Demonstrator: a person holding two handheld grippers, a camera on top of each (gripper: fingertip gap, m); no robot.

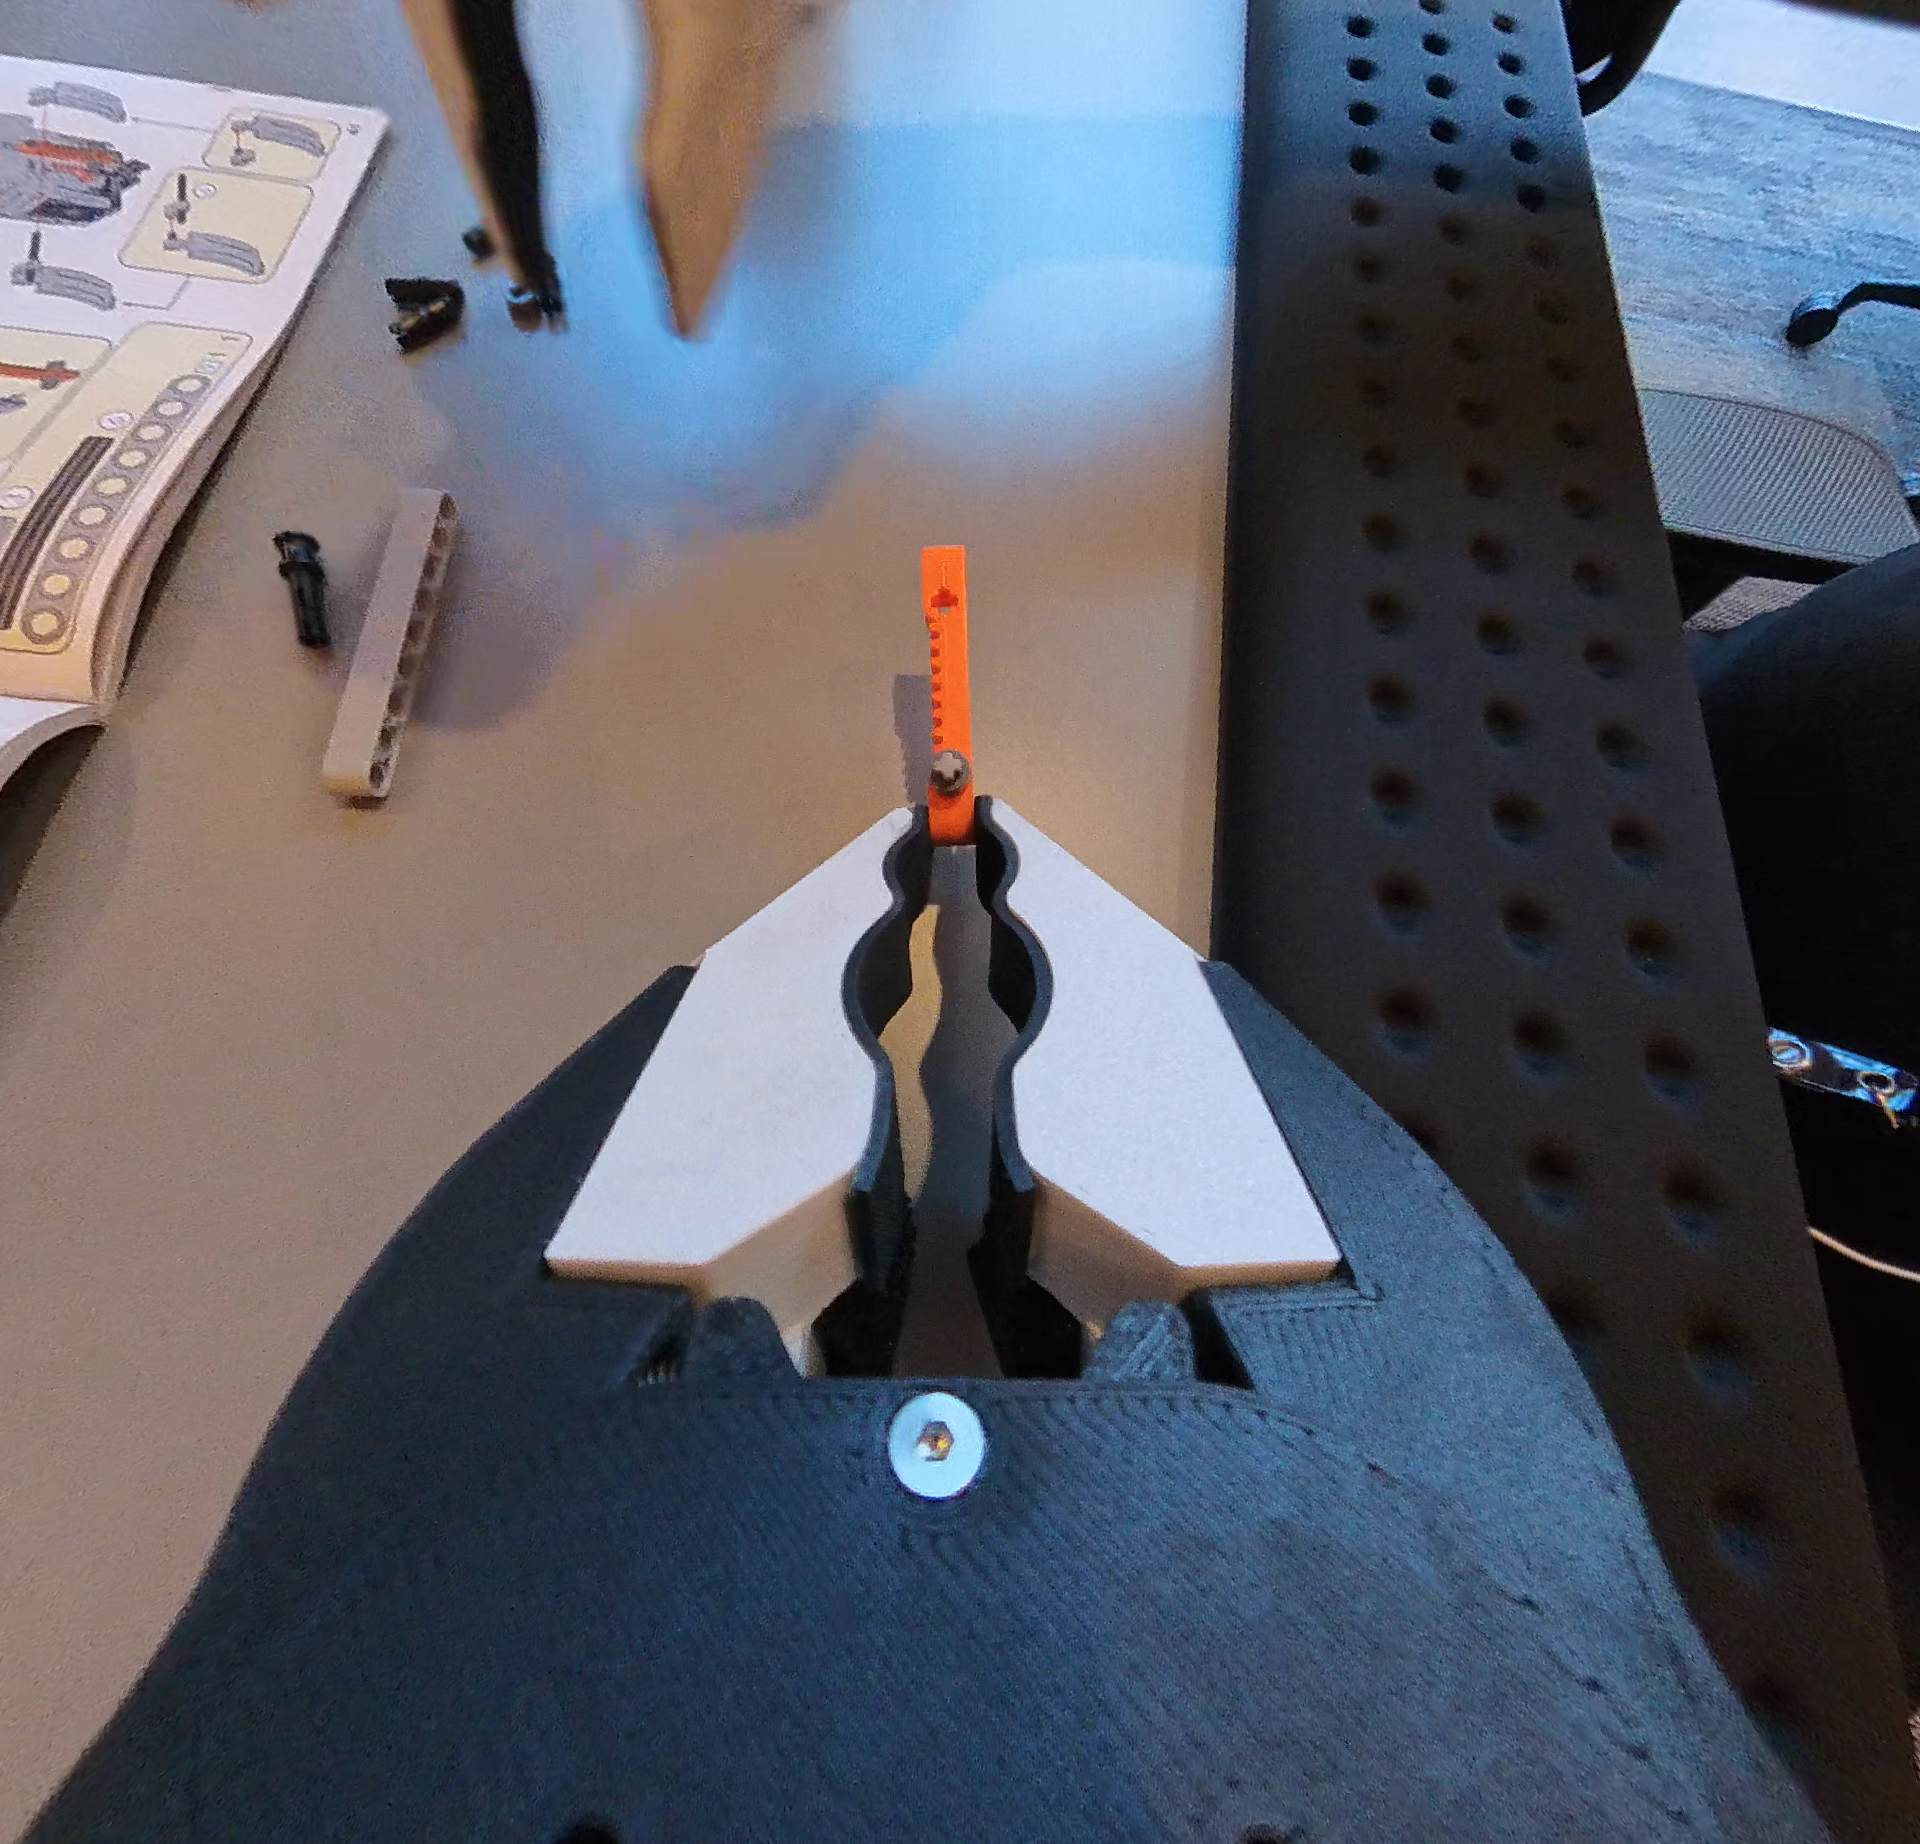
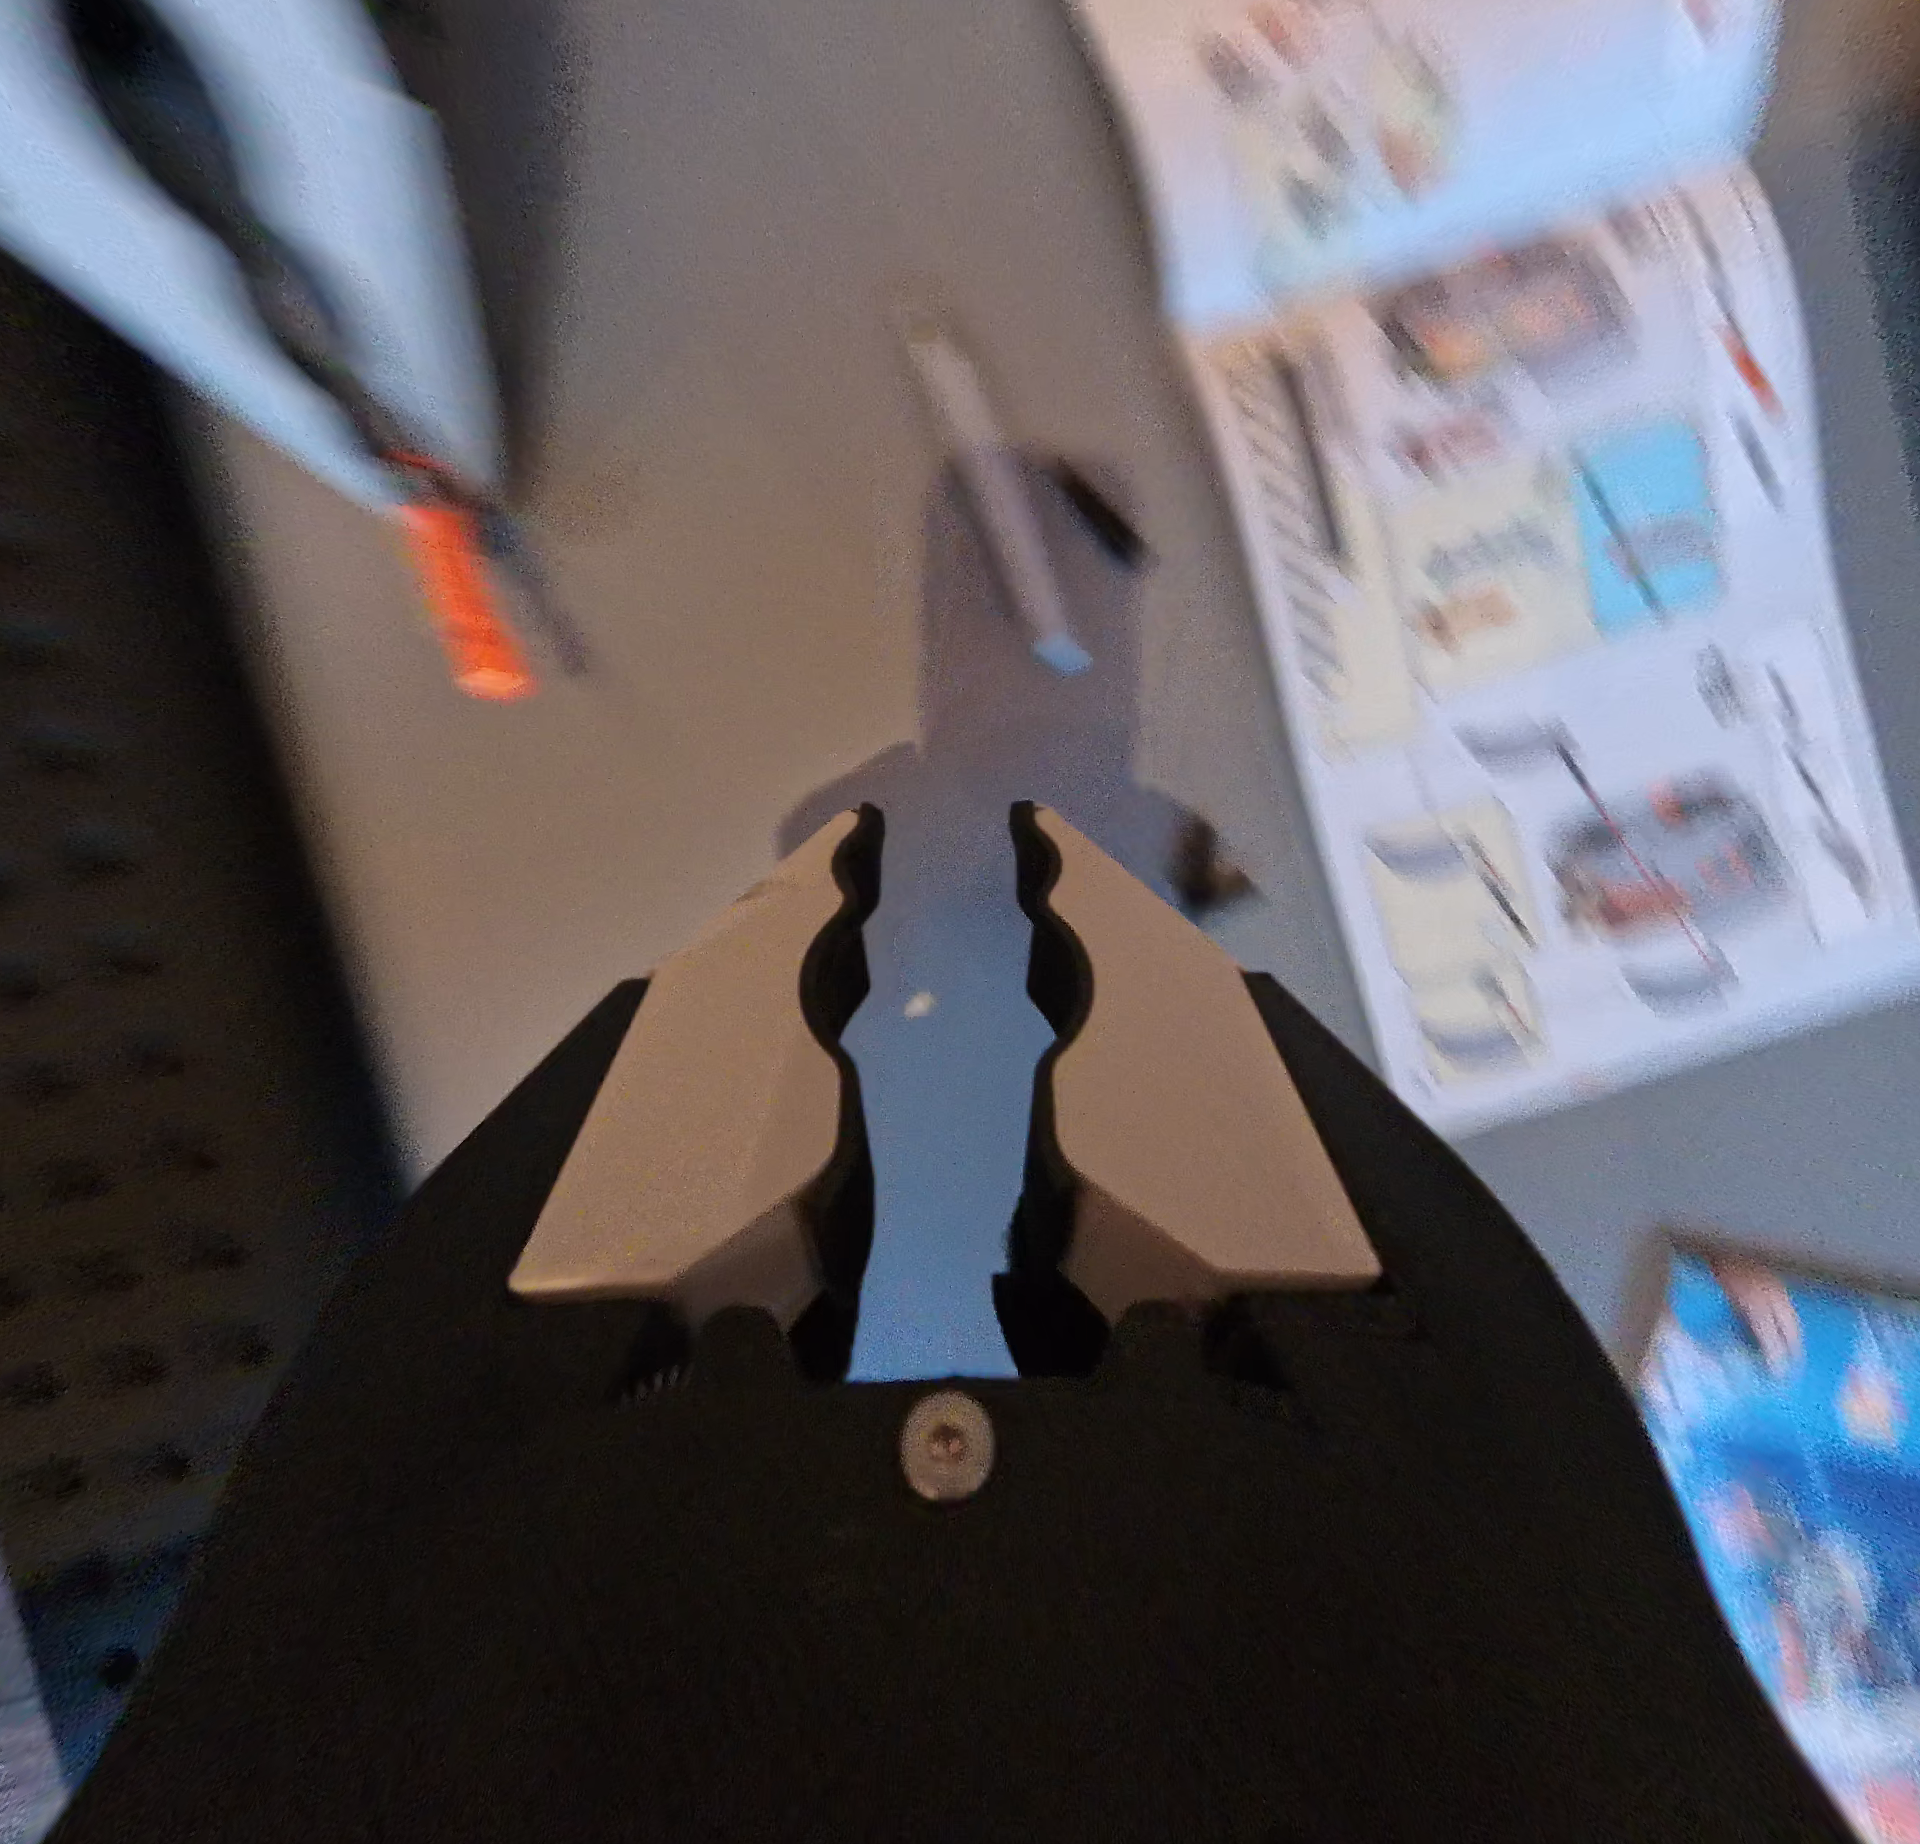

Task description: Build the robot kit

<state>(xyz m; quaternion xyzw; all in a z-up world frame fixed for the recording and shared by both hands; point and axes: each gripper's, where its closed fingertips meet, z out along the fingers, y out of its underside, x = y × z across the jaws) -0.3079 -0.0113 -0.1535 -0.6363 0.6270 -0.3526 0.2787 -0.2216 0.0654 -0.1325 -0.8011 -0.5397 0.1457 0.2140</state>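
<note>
My left gripper (image 1: 948, 818) is shut on an orange toothed rack piece (image 1: 945, 682) with a small grey pin in it, held upright above the grey table (image 1: 727, 755). The right wrist view is blurred by motion. My right gripper (image 2: 945, 818) is open and empty, over the table. Ahead of it lie a grey holed beam (image 2: 997, 506) and a small black pin (image 2: 1091, 511). The left gripper with the orange piece (image 2: 462, 599) shows at the upper left of that view. The right gripper's fingers (image 1: 707, 132) show blurred at the top of the left wrist view.
An open instruction booklet (image 1: 135, 360) lies at the left, also in the right wrist view (image 2: 1558, 651). A grey beam (image 1: 395, 641) and black pins (image 1: 301, 589) lie beside it. A black perforated panel (image 1: 1475, 651) runs along the table's right edge. A blue printed box (image 2: 1787, 1482) sits low right. Left tips to right tips: about 12 centimeters.
</note>
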